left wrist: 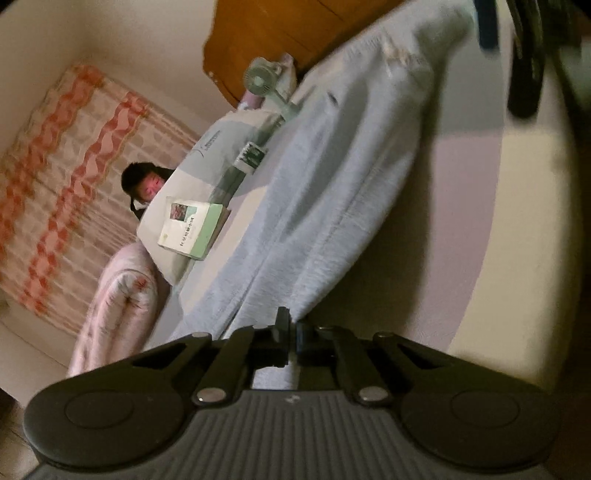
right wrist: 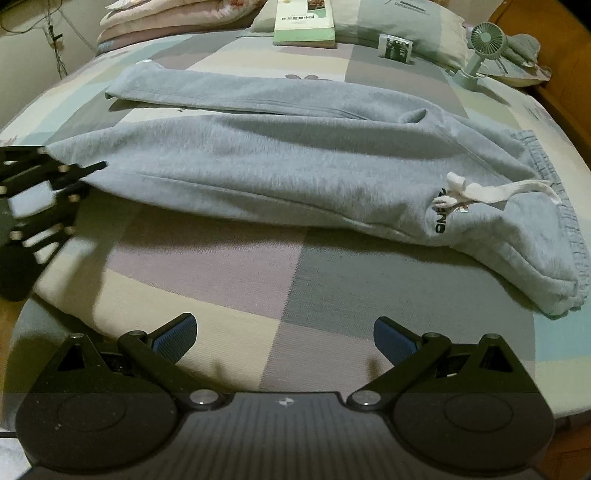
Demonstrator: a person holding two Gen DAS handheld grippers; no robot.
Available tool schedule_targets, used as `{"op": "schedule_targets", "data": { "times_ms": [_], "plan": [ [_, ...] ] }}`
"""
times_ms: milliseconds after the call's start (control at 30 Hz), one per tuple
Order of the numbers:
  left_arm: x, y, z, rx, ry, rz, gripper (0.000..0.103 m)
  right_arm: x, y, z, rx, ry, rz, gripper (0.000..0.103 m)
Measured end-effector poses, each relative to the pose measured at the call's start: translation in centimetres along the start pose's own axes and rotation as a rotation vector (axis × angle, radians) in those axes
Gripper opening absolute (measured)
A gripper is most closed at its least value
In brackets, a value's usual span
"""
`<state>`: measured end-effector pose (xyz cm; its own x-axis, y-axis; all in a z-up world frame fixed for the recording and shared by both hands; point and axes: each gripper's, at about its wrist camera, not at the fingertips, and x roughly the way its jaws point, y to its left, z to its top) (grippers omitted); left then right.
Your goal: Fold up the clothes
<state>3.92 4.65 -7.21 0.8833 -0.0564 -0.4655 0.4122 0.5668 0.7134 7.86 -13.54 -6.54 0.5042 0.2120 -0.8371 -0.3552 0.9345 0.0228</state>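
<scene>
We have a pair of grey sweatpants [right wrist: 295,177] spread lengthwise across the bed [right wrist: 229,295], on a sheet of pastel blocks. The waistband with its white drawstring [right wrist: 491,194] lies toward the right of the right wrist view, and the two legs run off to the left, the nearer leg ending at our left gripper [right wrist: 92,167].

Our left gripper [left wrist: 291,325] has its jaws closed together on the hem of that nearer leg; in the left wrist view the grey cloth [left wrist: 332,177] meets the pinched tips and stretches away from them toward the far end of the bed. The cloth near the tips looks lifted a little off the sheet, with a shadow beneath it.

Our right gripper [right wrist: 285,341] hangs over bare sheet with its jaws wide apart, the blue pads [right wrist: 177,338] holding nothing. The sweatpants lie beyond it, well apart from the tips, with the waistband ahead and to the right.

Past the sweatpants, a book [right wrist: 304,22] rests against a pillow [right wrist: 406,26], a small card [right wrist: 397,47] stands near it, and a little green fan [right wrist: 480,48] stands at the right. A folded pink quilt [right wrist: 166,18] sits at the far left corner. In the left wrist view a wooden headboard [left wrist: 280,33] stands behind the fan.
</scene>
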Motion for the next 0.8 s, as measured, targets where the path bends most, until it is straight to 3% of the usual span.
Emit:
{"op": "schedule_targets", "data": {
  "times_ms": [200, 300, 400, 567, 800],
  "plan": [
    [-2.8, 0.4, -0.1, -0.045, -0.025, -0.137, 0.002, -0.3, 0.1, 0.0, -0.010, -0.009, 0.000, 0.103],
    [-2.7, -0.4, -0.5, -0.037, 0.025, -0.235, 0.006, -0.5, -0.1, 0.1, -0.008, -0.016, -0.003, 0.103],
    [-3.1, -1.1, -1.2, -0.031, 0.041, -0.251, 0.012, -0.9, -0.4, 0.0, -0.002, -0.023, -0.007, 0.103],
    [-4.3, 0.7, -2.2, -0.138, 0.051, -0.221, 0.013, -0.9, -0.8, -0.1, 0.013, -0.026, -0.006, 0.103],
    [-3.8, 5.3, -6.0, -0.350, 0.168, -0.119, 0.013, -0.9, -1.0, -0.4, 0.018, -0.025, 0.001, 0.103]
  ]
}}
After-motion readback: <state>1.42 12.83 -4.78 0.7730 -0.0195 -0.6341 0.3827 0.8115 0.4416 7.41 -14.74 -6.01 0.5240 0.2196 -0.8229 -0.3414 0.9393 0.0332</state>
